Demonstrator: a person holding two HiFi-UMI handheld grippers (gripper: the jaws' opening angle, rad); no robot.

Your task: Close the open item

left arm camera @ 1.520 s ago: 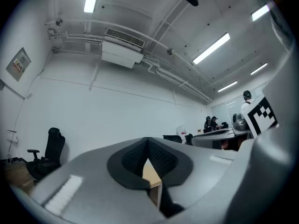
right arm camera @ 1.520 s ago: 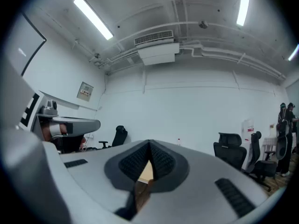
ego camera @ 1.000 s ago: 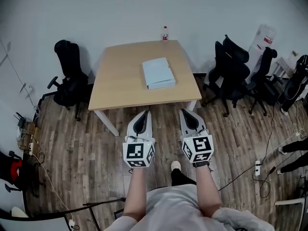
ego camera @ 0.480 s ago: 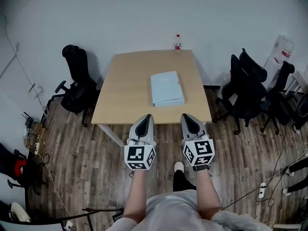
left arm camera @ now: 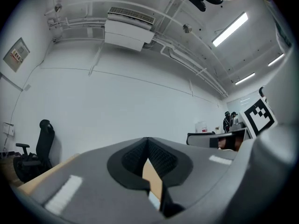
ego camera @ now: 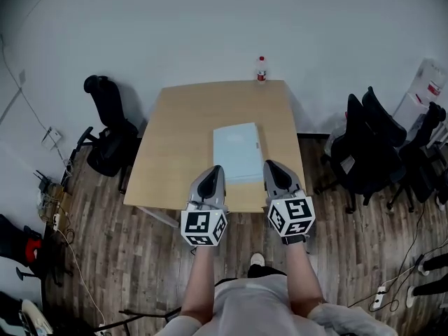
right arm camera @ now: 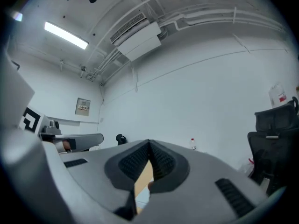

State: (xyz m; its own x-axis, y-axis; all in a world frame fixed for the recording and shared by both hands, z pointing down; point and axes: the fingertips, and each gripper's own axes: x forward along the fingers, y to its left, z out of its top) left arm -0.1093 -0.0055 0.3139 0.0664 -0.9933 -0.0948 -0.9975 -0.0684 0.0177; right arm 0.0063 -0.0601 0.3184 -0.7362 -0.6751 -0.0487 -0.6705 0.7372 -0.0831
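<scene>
**Both tools clenched and empty at the near edge of the bench**

The left tool (ego camera: 215,169) has its jaws pressed together at the tips with nothing between them, as the left gripper view shows; only a sliver of tan bench top shows through the wedge below the pads (left arm camera: 159,160). The right tool (ego camera: 270,165) is clenched the same way and is also empty. The two are held side by side, pointing level toward the far wall, their tips over the near edge of the bench (ego camera: 168,159).

The pale blue folder (ego camera: 236,151) lies flat on the bench, right of centre, and its near end falls between the two tools in the head view. Neither tool grips it; whether its cover is open or shut cannot be told from here.

The bench top is light wood and carries only the folder and a small bottle (ego camera: 261,69) with a red band, upright at the far edge against the white wall (ego camera: 210,26). A black office chair (ego camera: 105,135) stands at the bench's left; several more black chairs (ego camera: 374,156) crowd together at the right. The floor (ego camera: 126,257) is dark wood plank, with cables along its left side and a power strip (ego camera: 380,297) at the lower right. Overhead hang an air-conditioning unit (left arm camera: 127,29) and strip lights (left arm camera: 230,29).
</scene>
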